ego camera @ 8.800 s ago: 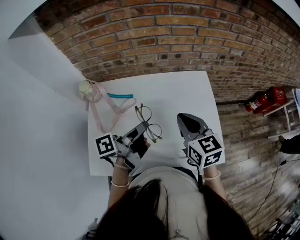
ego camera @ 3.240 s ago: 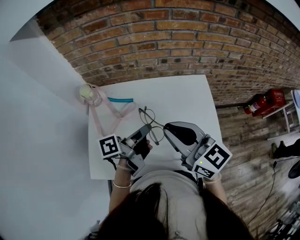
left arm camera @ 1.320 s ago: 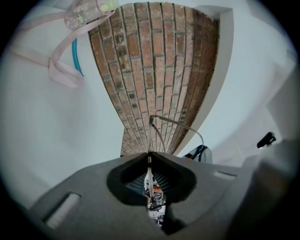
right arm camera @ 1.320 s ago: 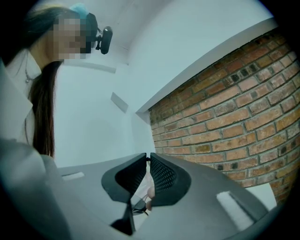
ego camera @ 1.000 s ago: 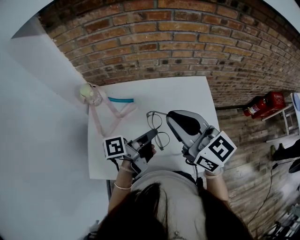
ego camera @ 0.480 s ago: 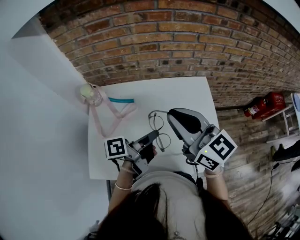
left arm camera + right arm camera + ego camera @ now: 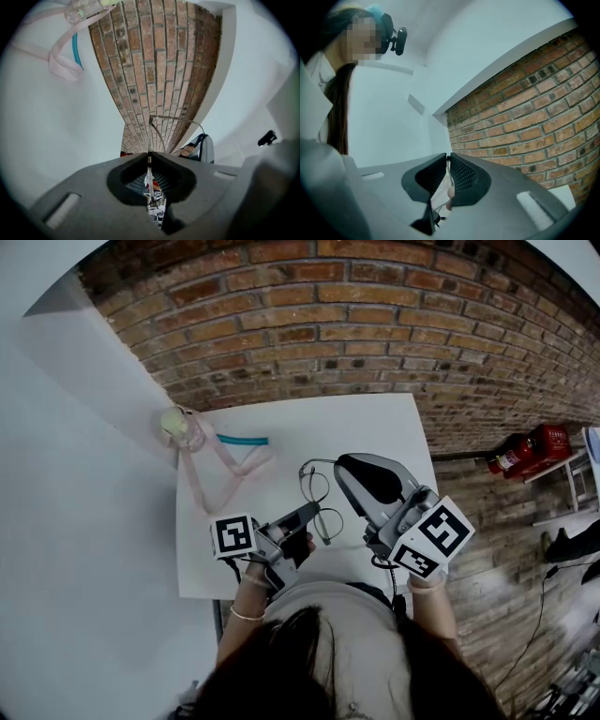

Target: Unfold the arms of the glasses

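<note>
Thin wire-framed glasses (image 7: 317, 491) are held just above the white table (image 7: 375, 423), lenses side by side. My left gripper (image 7: 309, 511) comes in from the lower left and is shut on the frame beside the lower lens. In the left gripper view a thin wire of the glasses (image 7: 154, 123) rises from the closed jaws. My right gripper (image 7: 339, 466) reaches in from the right and is shut on the upper arm of the glasses. In the right gripper view that thin wire (image 7: 448, 169) sits pinched between the ribbed pads (image 7: 461, 176).
A pink strap (image 7: 202, 474) tied to a small clear bottle (image 7: 178, 425) lies at the table's far left, with a teal strip (image 7: 242, 440) beside it. A brick wall (image 7: 356, 324) stands behind the table. A red fire extinguisher (image 7: 525, 446) lies on the floor at right.
The right gripper, apart from the glasses at first, has closed on one arm. Over the last second both grippers and the glasses drifted slightly right.
</note>
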Tool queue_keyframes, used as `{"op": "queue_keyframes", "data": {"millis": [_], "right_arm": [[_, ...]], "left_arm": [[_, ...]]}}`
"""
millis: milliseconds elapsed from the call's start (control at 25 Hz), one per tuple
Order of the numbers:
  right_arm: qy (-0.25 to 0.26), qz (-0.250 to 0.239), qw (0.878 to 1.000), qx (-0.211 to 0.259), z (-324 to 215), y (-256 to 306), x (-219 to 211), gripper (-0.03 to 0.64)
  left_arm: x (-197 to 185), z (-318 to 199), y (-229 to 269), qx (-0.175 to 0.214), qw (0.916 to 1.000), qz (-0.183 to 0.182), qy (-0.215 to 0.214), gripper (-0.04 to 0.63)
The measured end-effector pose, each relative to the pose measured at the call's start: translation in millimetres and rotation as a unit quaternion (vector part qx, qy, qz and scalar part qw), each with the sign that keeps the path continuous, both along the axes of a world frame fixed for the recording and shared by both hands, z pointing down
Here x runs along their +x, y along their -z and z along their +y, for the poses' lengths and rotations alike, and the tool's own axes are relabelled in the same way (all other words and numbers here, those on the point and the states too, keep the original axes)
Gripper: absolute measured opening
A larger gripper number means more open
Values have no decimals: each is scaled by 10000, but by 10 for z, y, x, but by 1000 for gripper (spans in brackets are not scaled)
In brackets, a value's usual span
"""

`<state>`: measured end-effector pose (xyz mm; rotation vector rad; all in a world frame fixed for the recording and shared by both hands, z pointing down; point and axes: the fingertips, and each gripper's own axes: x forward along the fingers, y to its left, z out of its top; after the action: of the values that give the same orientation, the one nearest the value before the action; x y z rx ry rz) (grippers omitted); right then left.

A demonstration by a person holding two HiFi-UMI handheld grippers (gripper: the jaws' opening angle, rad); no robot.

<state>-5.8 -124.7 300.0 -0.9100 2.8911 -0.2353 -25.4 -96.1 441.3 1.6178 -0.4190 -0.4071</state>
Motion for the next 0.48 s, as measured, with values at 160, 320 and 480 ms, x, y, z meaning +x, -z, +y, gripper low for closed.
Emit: {"op": "queue_keyframes", "data": {"millis": [160,320,480], "right_arm": [[-15,3,10000,-10,-11,-3,4,34],[-29,-16,10000,-17,-24,-1,7,34],[-33,-18,10000,-19,-37,-6,2,34]], "left_arm": [[14,15,2,-26,10000,20,-22,23],[34,31,-2,-27,10000,7,-65,23],[49,47,-8,-19,9999,6,-117,23]]}}
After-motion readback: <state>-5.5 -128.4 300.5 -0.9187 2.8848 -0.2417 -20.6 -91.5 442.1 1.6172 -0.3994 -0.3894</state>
